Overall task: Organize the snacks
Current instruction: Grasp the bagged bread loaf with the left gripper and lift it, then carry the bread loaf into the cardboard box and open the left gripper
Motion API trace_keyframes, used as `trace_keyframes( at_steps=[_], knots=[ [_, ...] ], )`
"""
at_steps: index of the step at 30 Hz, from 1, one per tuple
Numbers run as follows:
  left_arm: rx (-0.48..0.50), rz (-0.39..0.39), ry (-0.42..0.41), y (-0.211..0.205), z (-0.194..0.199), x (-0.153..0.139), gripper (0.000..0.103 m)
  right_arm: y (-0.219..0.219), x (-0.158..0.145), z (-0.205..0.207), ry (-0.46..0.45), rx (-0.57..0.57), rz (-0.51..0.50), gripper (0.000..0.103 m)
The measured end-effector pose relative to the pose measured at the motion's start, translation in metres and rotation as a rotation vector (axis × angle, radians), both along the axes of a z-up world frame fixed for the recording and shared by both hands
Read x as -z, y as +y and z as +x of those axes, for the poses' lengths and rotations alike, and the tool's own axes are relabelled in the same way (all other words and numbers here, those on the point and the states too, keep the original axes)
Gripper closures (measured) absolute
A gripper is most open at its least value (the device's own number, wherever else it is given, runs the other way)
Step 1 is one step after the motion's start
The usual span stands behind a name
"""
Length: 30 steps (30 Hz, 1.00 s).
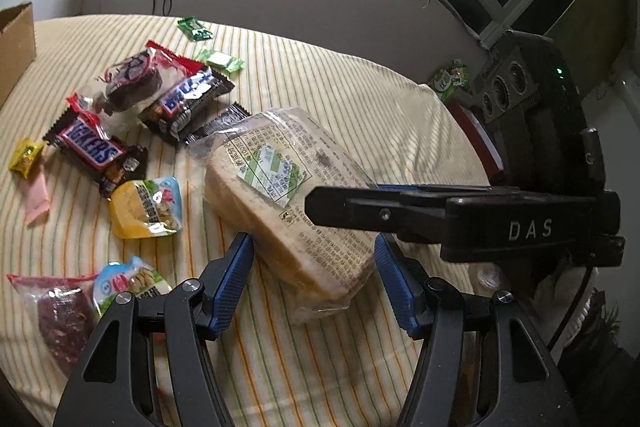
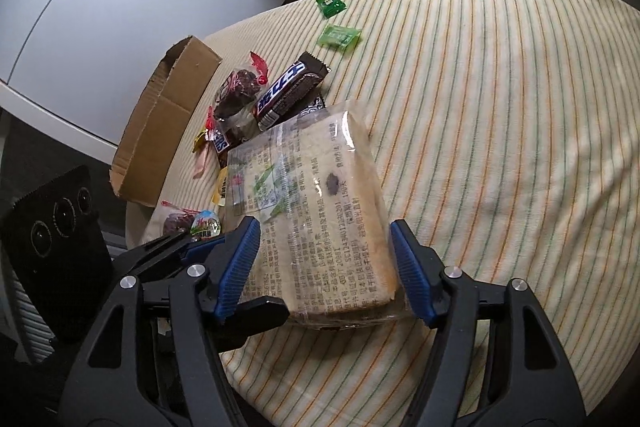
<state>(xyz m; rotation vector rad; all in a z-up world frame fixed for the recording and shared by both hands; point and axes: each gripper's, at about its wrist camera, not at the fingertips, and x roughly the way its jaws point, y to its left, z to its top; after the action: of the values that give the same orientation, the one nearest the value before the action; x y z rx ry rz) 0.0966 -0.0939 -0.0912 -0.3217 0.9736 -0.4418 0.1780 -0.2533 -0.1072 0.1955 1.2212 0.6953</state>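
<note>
Straddling the bread pack [image 2: 312,211] on the striped cloth [image 2: 500,147] | right gripper [image 2: 324,267] wide, not yet closed | left gripper [image 1: 314,281] wide at its near end, likely steadying | cardboard box [image 2: 160,131] far left, probable destination

A clear-wrapped pale bread loaf [image 1: 288,203] is seen lying on the striped cream tablecloth [image 1: 360,99], between the spread blue-padded fingers of the left gripper [image 1: 314,279]. The black right gripper [image 1: 360,205] is laid across its right side. Brown Snickers bars [image 1: 94,151] are scattered to the left.
</note>
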Motion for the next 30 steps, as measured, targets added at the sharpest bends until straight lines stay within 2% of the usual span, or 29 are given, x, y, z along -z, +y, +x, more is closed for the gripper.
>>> trace_keyframes(
  at_steps=[3, 6, 16, 24, 30],
  knots=[
    [-0.009, 0.015, -0.016, 0.002, 0.001, -0.002, 0.041, 0.001, -0.002, -0.003, 0.002, 0.002, 0.008, 0.045],
    [-0.007, 0.019, -0.019, 0.004, 0.0, -0.003, 0.041, 0.002, -0.004, -0.005, 0.005, 0.012, 0.013, 0.049],
    [-0.032, 0.051, -0.117, 0.023, -0.014, -0.031, 0.041, 0.026, -0.038, -0.018, -0.074, -0.012, 0.013, 0.049],
    [-0.11, 0.074, -0.191, 0.065, -0.031, -0.055, 0.041, 0.074, -0.067, -0.024, -0.135, -0.078, 0.037, 0.049],
    [-0.197, 0.088, -0.224, 0.108, -0.043, -0.065, 0.041, 0.127, -0.079, -0.023, -0.158, -0.149, 0.062, 0.049]
  ],
)
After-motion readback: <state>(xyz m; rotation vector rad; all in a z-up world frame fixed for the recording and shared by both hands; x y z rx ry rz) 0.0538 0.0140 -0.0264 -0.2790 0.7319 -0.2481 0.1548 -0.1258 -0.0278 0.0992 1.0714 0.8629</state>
